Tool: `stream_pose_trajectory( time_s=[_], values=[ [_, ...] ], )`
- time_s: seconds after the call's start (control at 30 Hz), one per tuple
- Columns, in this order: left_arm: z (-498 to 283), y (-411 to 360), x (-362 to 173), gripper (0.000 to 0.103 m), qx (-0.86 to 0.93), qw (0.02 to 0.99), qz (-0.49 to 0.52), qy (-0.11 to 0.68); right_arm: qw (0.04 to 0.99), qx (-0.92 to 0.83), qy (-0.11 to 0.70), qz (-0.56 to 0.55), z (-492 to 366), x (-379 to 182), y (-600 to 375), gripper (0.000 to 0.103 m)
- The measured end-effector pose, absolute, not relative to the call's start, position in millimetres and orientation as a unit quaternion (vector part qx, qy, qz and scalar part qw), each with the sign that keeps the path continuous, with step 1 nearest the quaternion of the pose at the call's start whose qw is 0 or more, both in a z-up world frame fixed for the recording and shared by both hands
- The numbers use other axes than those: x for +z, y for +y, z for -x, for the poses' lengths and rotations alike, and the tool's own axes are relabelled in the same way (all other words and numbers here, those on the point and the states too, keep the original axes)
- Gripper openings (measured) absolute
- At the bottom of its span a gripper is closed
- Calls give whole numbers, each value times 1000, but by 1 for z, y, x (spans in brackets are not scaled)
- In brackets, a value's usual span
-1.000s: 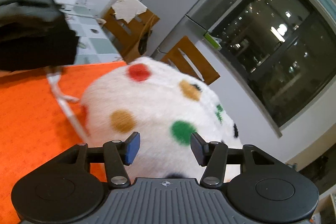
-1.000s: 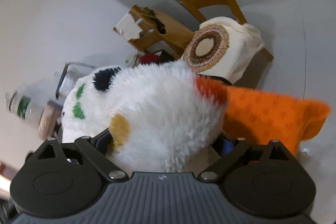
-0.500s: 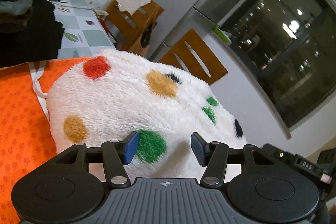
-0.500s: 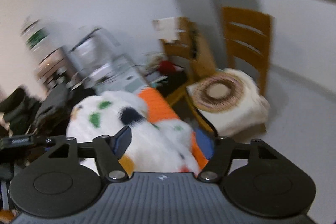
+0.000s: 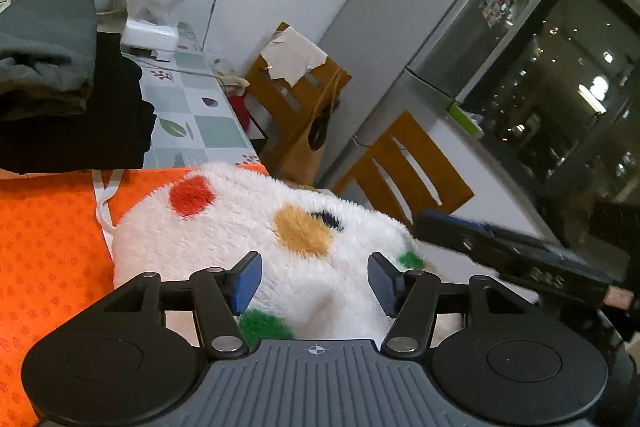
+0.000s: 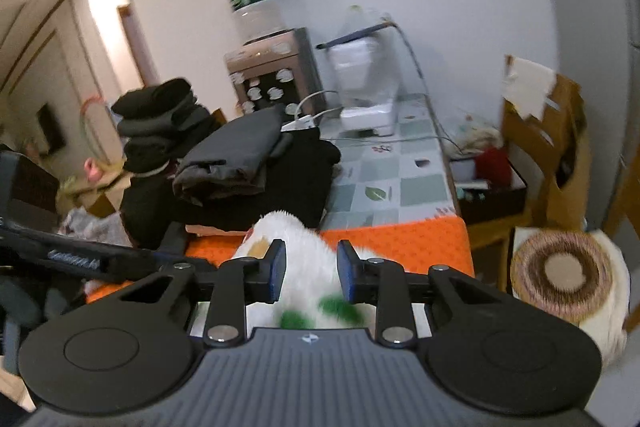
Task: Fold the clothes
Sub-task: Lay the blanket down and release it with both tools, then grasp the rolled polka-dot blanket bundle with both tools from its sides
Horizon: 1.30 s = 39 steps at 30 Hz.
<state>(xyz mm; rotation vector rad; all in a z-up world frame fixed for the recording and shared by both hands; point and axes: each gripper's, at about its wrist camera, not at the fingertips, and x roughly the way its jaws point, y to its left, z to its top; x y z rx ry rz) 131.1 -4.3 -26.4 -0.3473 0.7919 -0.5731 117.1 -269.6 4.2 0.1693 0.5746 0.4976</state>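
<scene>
A white fluffy garment with coloured dots (image 5: 280, 227) lies bunched on an orange cloth (image 5: 44, 235) that covers the table. My left gripper (image 5: 314, 283) hovers open just over the garment's near part, its blue pads apart and the pile showing between them. In the right wrist view the same fluffy garment (image 6: 308, 267) fills the narrow gap of my right gripper (image 6: 311, 275), which is shut on a fold of it at the table's near edge. The right gripper's body (image 5: 500, 255) shows at the right of the left wrist view.
A stack of folded dark clothes (image 6: 240, 163) sits on the table behind the garment, also at the left as dark clothes (image 5: 52, 83). Beyond are a tile-patterned tablecloth (image 6: 392, 179), a white appliance (image 6: 360, 95), wooden chairs (image 5: 404, 167), a fridge (image 5: 452, 39) and a round-patterned cushion (image 6: 564, 271).
My right gripper swung round toward the table and its fingers went from wide apart to closed on the garment. The garment settled lower on the orange cloth. The left gripper stayed open.
</scene>
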Motion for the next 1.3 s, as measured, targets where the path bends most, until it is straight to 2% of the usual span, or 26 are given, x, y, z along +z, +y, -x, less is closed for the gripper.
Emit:
stream_pose_trajectory(
  time_s=[0.17,0.37,0.53,0.9,1.1,1.2,1.3],
  values=[
    [-134,-17,-45,62,-264,863,169,397,911,260,317,-53,-153,-16,-265,33],
    [-127,-26,-64,61,-272,849,176,418,892,247,374,-65,-144,-54,-279,33],
    [-112,-43,-79,61,-294,844,135,427,886,222,399,-84,-116,-91,-288,34],
    [-92,-59,-111,62,-296,865,103,392,924,176,323,-103,-71,-160,-292,37],
    [-88,-54,-107,63,-298,870,109,378,929,179,300,-125,-67,-161,-299,39],
    [-85,-47,-94,63,-296,871,121,373,925,185,310,-120,-71,-140,-304,45],
    [-79,-39,-75,67,-290,874,126,369,924,195,310,-109,-68,-111,-306,56]
  ],
)
